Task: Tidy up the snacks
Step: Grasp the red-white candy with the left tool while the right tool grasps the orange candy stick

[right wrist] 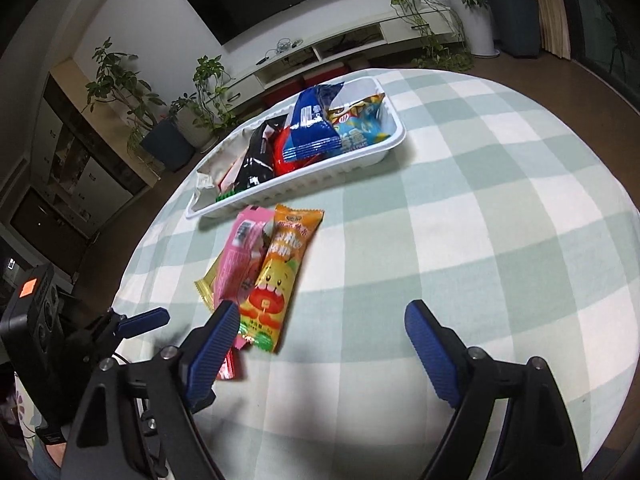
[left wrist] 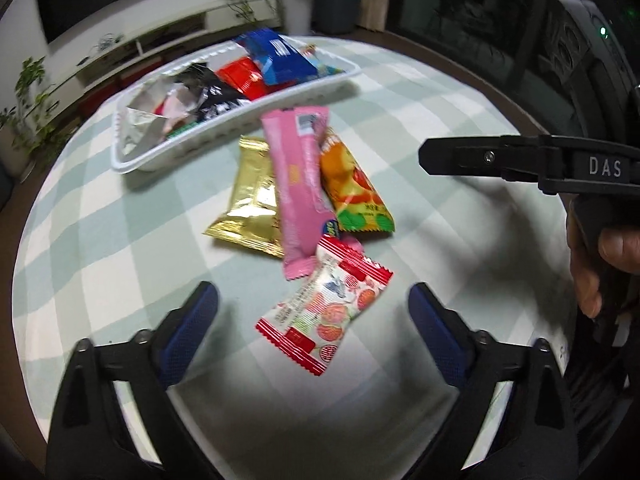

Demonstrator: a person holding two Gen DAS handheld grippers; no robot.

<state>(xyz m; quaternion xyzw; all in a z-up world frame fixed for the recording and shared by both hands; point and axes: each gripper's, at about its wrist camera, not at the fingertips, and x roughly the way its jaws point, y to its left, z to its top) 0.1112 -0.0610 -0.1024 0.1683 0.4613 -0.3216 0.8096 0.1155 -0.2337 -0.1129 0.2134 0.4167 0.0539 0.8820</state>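
Loose snacks lie on the checked tablecloth: a red-and-white packet [left wrist: 326, 310], a pink bar [left wrist: 298, 184], a gold packet [left wrist: 250, 196] and an orange packet [left wrist: 354, 190]. My left gripper [left wrist: 314, 336] is open, its blue pads either side of the red-and-white packet, just above it. My right gripper [right wrist: 320, 348] is open and empty over the cloth; its left pad overlaps the near end of the orange packet [right wrist: 276, 276] and pink bar [right wrist: 236, 264]. The white tray [left wrist: 128, 160] behind holds several snacks, including a blue pack [left wrist: 276, 56].
The right gripper's finger [left wrist: 500, 160] and the hand holding it reach in from the right in the left wrist view. The tray [right wrist: 348, 164] sits at the round table's far side. Potted plants, a TV and a low cabinet stand beyond.
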